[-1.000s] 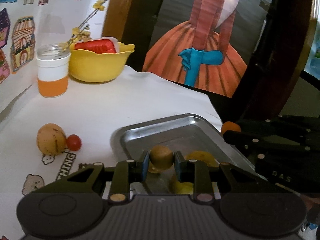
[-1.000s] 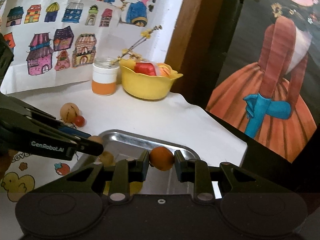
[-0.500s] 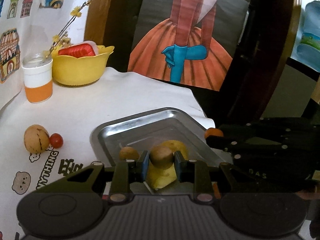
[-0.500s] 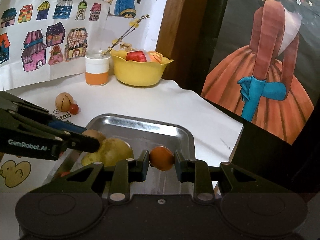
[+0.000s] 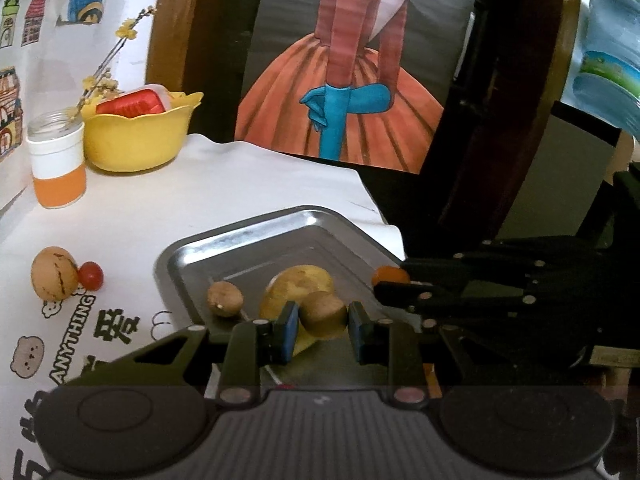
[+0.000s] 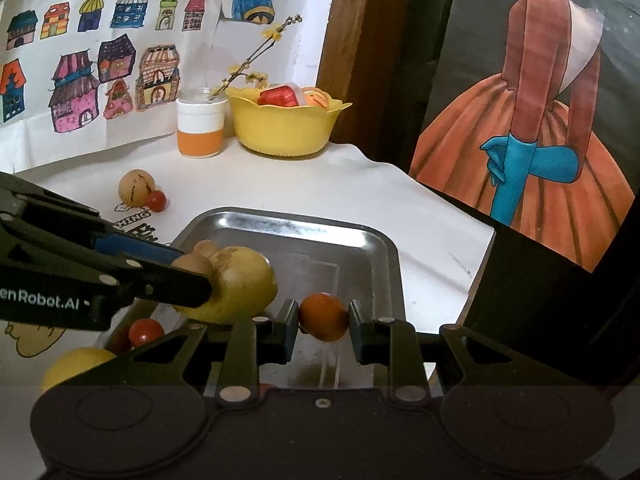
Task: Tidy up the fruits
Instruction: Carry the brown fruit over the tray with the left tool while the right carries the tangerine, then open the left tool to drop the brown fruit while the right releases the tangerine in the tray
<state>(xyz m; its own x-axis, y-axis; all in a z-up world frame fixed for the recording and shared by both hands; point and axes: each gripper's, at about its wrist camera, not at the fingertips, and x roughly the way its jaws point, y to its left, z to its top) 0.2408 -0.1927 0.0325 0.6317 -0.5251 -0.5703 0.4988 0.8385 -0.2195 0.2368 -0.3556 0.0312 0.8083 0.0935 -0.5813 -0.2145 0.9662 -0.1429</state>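
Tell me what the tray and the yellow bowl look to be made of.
Tray: probably stainless steel, brushed grey with bright reflections along its rim. Yellow bowl: seemingly plastic, opaque uniform colour, smooth with a soft sheen and a moulded wavy rim.

A: What's in the shallow steel tray (image 5: pixel 276 224)?

B: A large yellow-brown pear-like fruit (image 5: pixel 298 286) lying on its side, a small brown round fruit (image 5: pixel 224 299) just left of it, and a red cherry tomato (image 6: pixel 146 330) near the tray's front corner.

A: Anything held?

B: A brown round fruit (image 5: pixel 323 314) and a small orange fruit (image 6: pixel 323 317), each pinched above the tray.

A: Outside it?

B: A tan speckled round fruit (image 5: pixel 54 279) touching another red cherry tomato (image 5: pixel 92 276) on the white cloth.
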